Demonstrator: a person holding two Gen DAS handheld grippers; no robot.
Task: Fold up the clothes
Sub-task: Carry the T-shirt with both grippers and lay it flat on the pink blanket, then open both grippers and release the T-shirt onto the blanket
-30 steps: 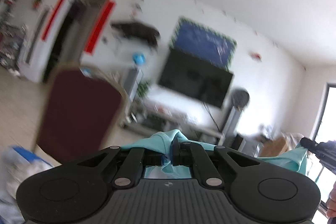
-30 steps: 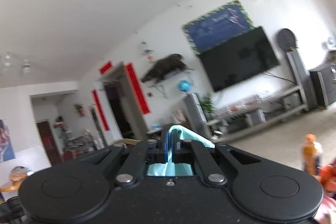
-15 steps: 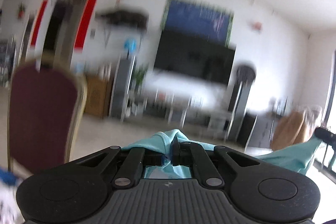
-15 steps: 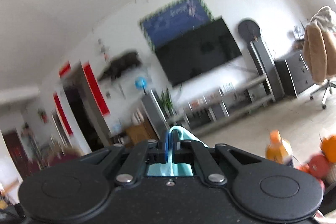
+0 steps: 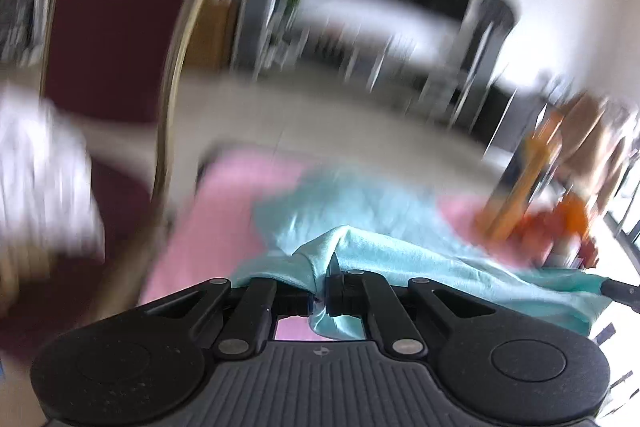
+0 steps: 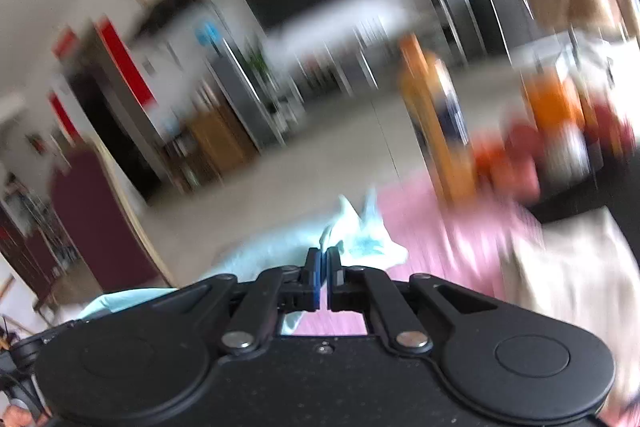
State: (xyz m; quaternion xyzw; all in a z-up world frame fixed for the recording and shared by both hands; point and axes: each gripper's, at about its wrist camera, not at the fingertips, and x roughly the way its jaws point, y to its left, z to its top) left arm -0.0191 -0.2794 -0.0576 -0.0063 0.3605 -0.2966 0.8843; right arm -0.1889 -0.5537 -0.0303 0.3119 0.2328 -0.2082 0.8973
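Bright daylit room, heavily motion-blurred in both fisheye views; only the near black plastic gripper bodies point(image 5: 320, 359) stay sharp; corners vignette dark.

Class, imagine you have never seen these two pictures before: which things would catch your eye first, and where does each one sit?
First, the light teal garment, spread over the pink cloth and pinched in the shut left tongs at bottom centre. Next, the dark red chair, upper left of the left wrist view. In the right wrist view, the right tongs also grip teal fabric, with a blurred orange bottle standing to the right.
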